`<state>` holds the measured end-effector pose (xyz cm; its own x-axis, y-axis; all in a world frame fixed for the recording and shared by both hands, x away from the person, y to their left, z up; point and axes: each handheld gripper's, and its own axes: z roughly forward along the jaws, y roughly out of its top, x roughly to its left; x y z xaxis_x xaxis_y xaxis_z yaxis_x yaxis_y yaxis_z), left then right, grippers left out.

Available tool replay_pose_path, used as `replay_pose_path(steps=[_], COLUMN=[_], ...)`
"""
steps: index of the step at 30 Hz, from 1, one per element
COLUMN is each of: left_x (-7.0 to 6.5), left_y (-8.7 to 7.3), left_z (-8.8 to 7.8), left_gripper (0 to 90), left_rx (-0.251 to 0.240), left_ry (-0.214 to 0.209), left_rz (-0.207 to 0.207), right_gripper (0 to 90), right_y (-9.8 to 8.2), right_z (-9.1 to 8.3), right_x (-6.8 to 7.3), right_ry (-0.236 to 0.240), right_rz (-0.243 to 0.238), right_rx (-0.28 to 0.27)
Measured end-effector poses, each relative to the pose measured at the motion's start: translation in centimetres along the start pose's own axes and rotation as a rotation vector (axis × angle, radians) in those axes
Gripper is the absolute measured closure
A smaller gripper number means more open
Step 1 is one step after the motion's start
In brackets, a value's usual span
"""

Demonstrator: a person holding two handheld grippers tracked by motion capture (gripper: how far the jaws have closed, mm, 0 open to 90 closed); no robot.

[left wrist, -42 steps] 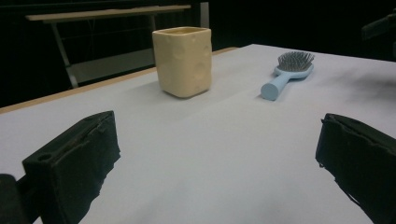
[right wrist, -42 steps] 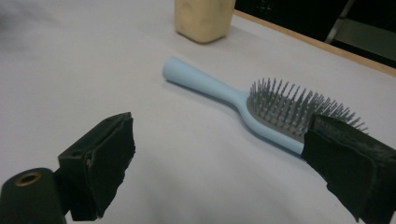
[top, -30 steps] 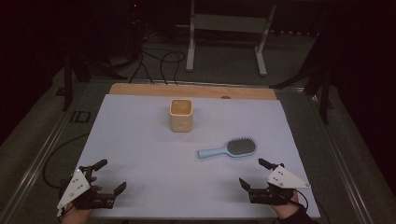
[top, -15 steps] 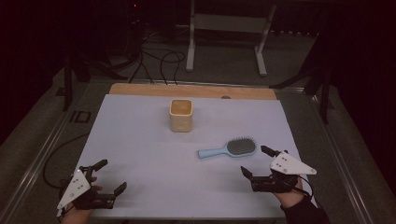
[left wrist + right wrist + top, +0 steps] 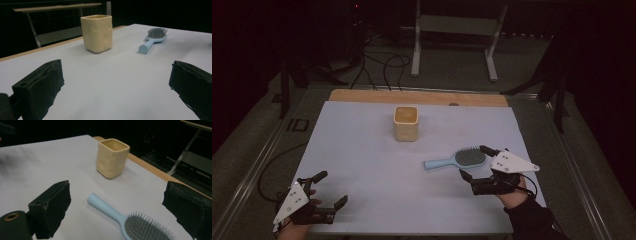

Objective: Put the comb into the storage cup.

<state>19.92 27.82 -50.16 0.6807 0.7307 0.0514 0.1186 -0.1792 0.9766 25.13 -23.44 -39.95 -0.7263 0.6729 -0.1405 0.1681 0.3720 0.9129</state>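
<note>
A light blue hairbrush (image 5: 457, 159) with dark bristles lies flat right of centre, handle pointing left. A squat cream cup (image 5: 406, 123) stands upright farther back at mid-table. My right gripper (image 5: 472, 161) is open just behind the brush head, one jaw on each side of it. In the right gripper view the hairbrush (image 5: 125, 220) lies between the wide-apart jaws, with the cup (image 5: 112, 157) beyond. My left gripper (image 5: 332, 189) is open near the front left corner, holding nothing. The left gripper view looks across bare table to the cup (image 5: 97, 33) and the hairbrush (image 5: 152, 40).
A white sheet (image 5: 362, 150) covers the table, with a wooden strip (image 5: 412, 96) along the far edge. Beyond it stand a metal frame (image 5: 452, 30) and floor cables (image 5: 382, 65). The right table edge runs close to my right hand.
My right gripper has moved forward from the front edge up to the brush head, still open. The left gripper, brush and cup have stayed put.
</note>
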Motion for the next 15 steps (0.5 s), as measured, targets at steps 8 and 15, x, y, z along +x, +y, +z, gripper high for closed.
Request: replay_pose_path(steps=[8, 15], left_x=[0.0, 0.0], left_y=[0.0, 0.0], left_z=[0.0, 0.0], left_gripper=[0.0, 0.0], left_rx=[-0.003, -0.005], left_ry=[-0.002, -0.004], left_rz=[-0.004, -0.004], right_gripper=[7.5, 8.2], right_y=[0.7, 0.5], right_z=[3.5, 6.7], right_x=[0.3, 0.5], right_ry=[0.071, 0.108], right_rz=[0.003, 0.016], right_rx=[0.013, 0.039])
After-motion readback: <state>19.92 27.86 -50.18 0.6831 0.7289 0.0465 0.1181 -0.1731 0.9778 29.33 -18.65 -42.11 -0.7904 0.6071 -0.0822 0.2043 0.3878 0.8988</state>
